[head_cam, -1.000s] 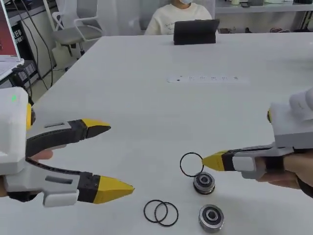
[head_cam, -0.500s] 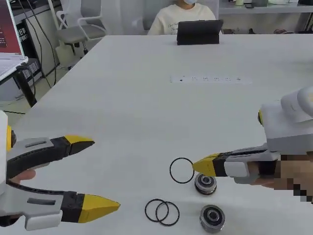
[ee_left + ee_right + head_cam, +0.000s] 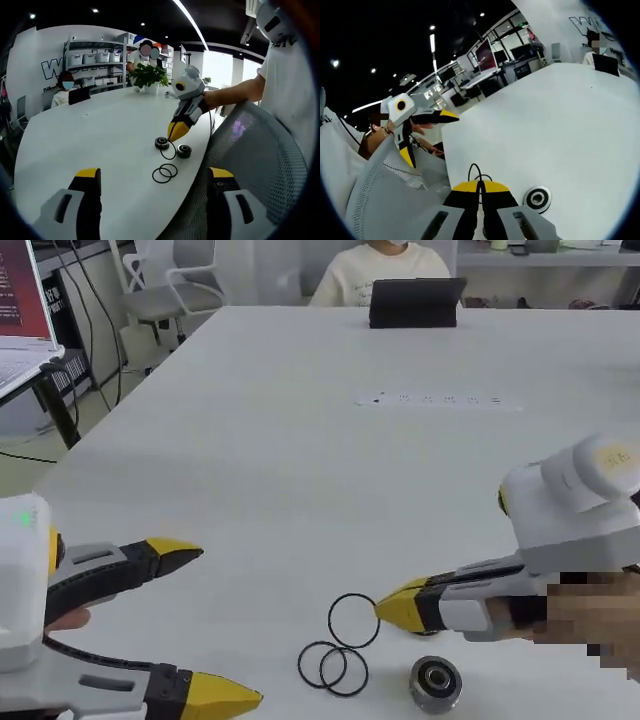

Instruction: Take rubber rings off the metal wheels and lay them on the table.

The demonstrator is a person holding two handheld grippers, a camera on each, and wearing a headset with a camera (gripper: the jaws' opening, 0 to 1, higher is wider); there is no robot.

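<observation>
left hand-held gripper [image 3: 215,625]: lower left of the head view, above the bench; jaws spread wide, nothing between them.
right hand-held gripper [image 3: 384,609]: lower right of the head view; yellow tips pinched together on the held ring.
held ring [image 3: 353,620]: thin black loop hanging off the right tips, lower centre of the head view; I cannot tell whether it touches the bench.
laid rings [image 3: 332,668]: two black loops, overlapping, flat on the bench at the bottom centre, just under the held ring.
near wheel [image 3: 436,682]: metal, lying flat at the bottom edge, right of the laid rings.
far wheel [image 3: 161,143]: centre of the left gripper view, just beside the right tips.
bench [image 3: 300,440]: white, running to the top of the frame.
person [image 3: 378,270]: seated at the far end, top centre, behind a dark screen [image 3: 414,302].
</observation>
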